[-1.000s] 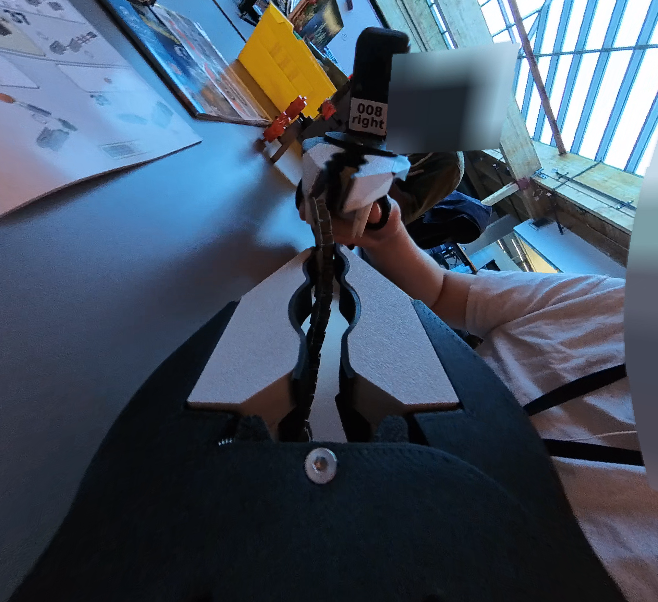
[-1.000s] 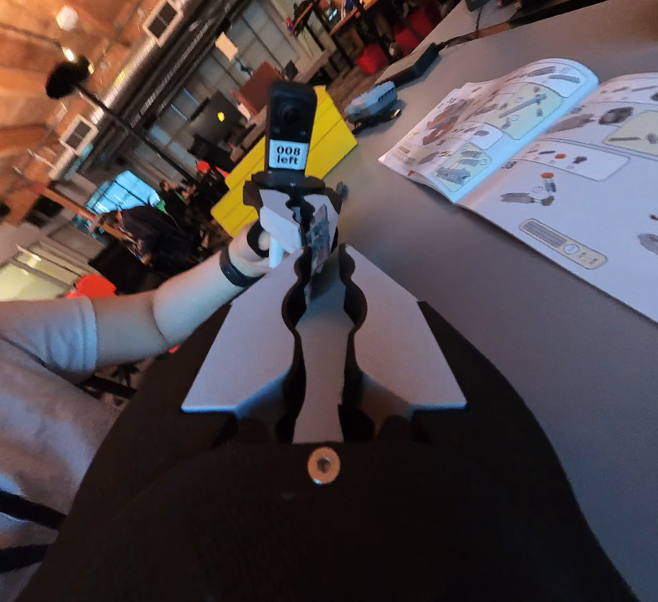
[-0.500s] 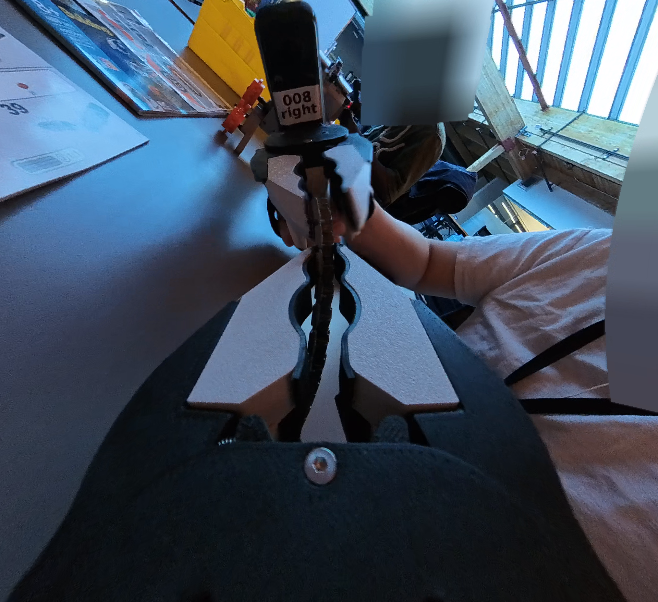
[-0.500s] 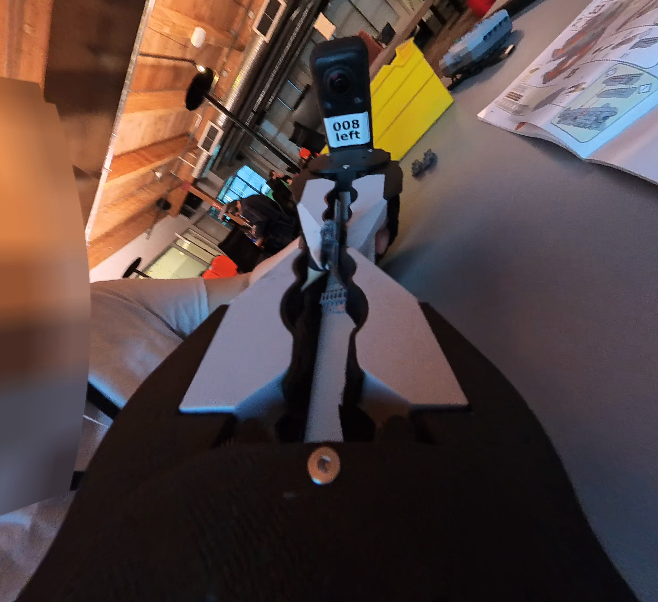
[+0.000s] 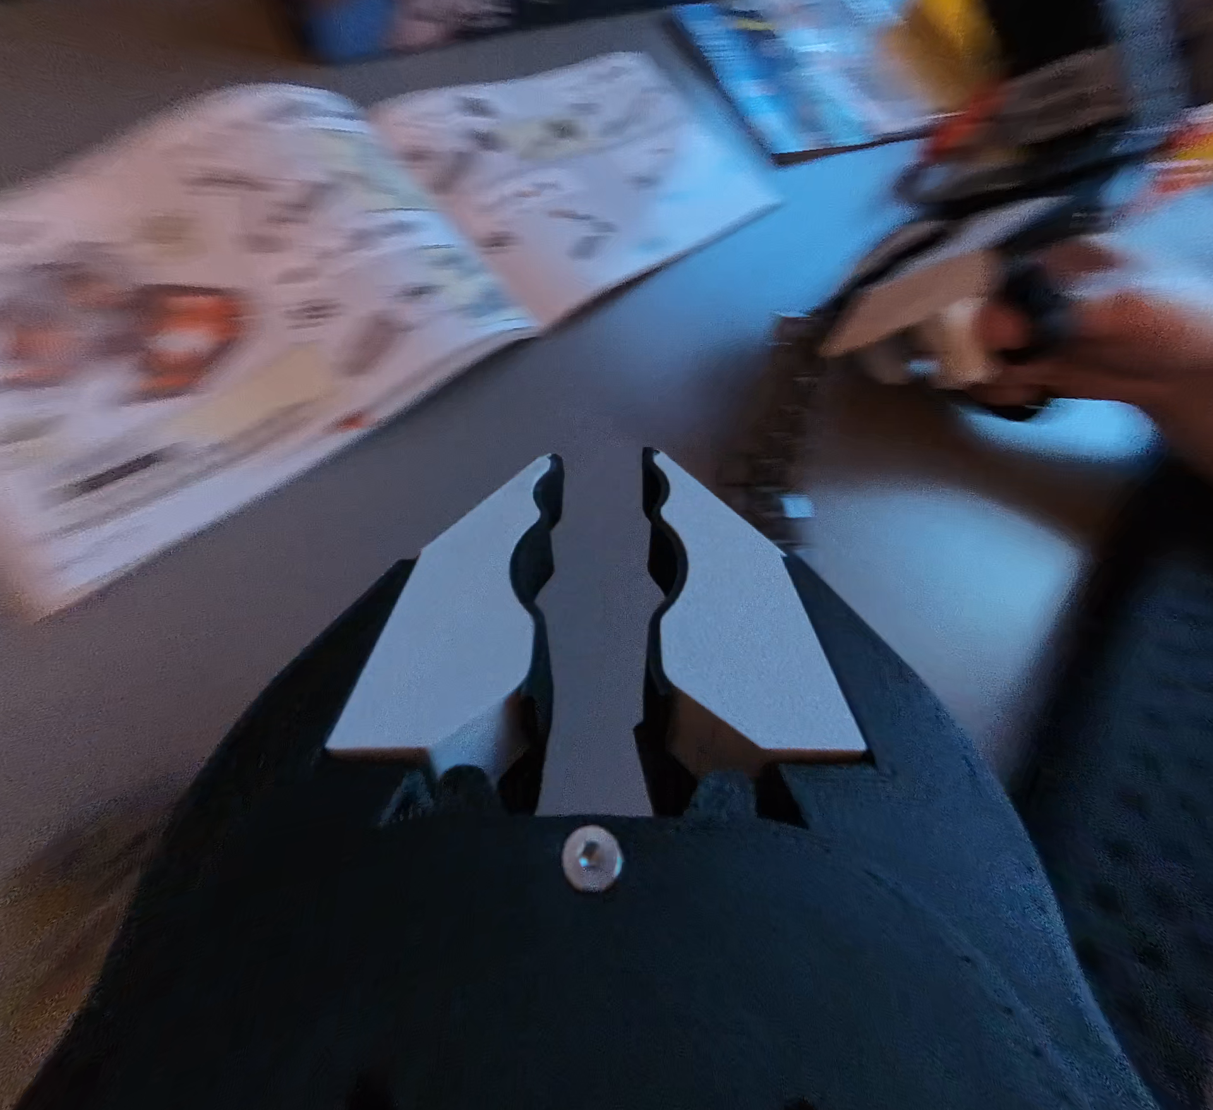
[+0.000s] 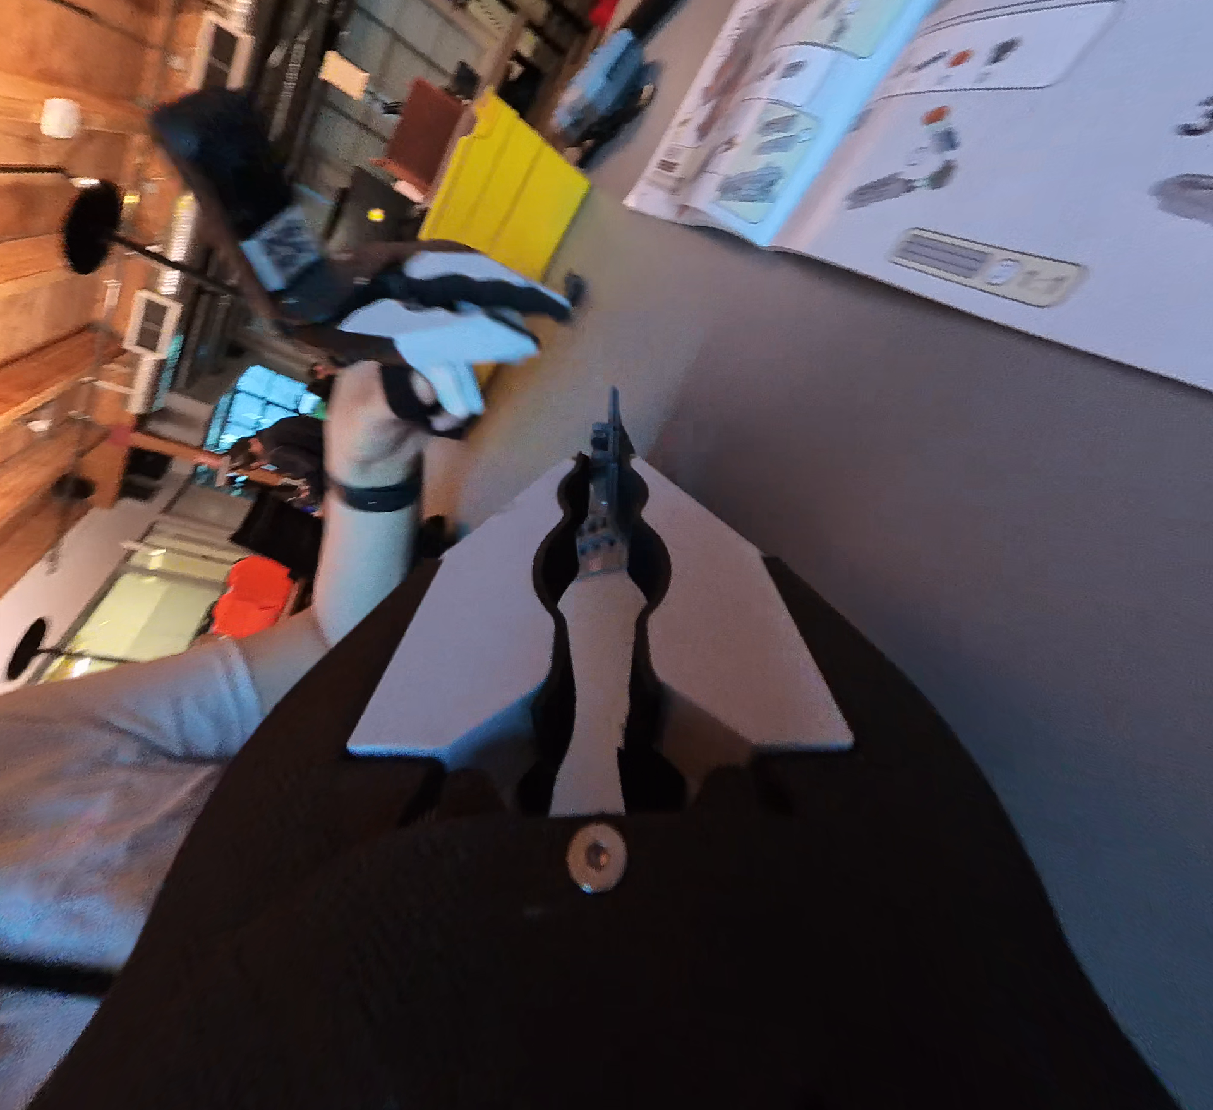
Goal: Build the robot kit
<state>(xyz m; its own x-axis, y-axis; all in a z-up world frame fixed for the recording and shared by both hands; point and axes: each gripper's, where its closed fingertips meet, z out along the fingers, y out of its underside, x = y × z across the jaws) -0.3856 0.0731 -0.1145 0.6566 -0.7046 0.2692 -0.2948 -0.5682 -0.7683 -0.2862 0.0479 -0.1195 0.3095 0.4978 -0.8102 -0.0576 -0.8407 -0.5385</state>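
In the right wrist view my right gripper [image 6: 607, 465] is shut on a thin dark grey toy-brick strip [image 6: 607, 488] that stands on edge between the pads and sticks out past the tips. My left gripper [image 5: 602, 460] is open with nothing between its fingers, over the grey table [image 5: 623, 369]. The left gripper also shows in the right wrist view [image 6: 446, 317], up and to the left of the strip, apart from it. In the blurred left wrist view the right gripper [image 5: 906, 304] is at the right with a dark strip [image 5: 774, 422] hanging from it.
An open instruction booklet [image 5: 315, 264] lies on the table ahead of the left gripper; it also shows in the right wrist view [image 6: 952, 113]. A yellow bin [image 6: 505, 192] and a grey brick model [image 6: 607, 74] stand farther back. A blue box lid [image 5: 807, 54] lies behind the booklet. Some 11 centimeters of space lies between my two pairs of fingers. My left tips are roughly 30 centimeters from the grey brick model [image 6: 607, 74].
My left gripper has let go of the dark strip, opened and swung away toward the booklet. My right gripper has closed on the strip and now holds it alone.
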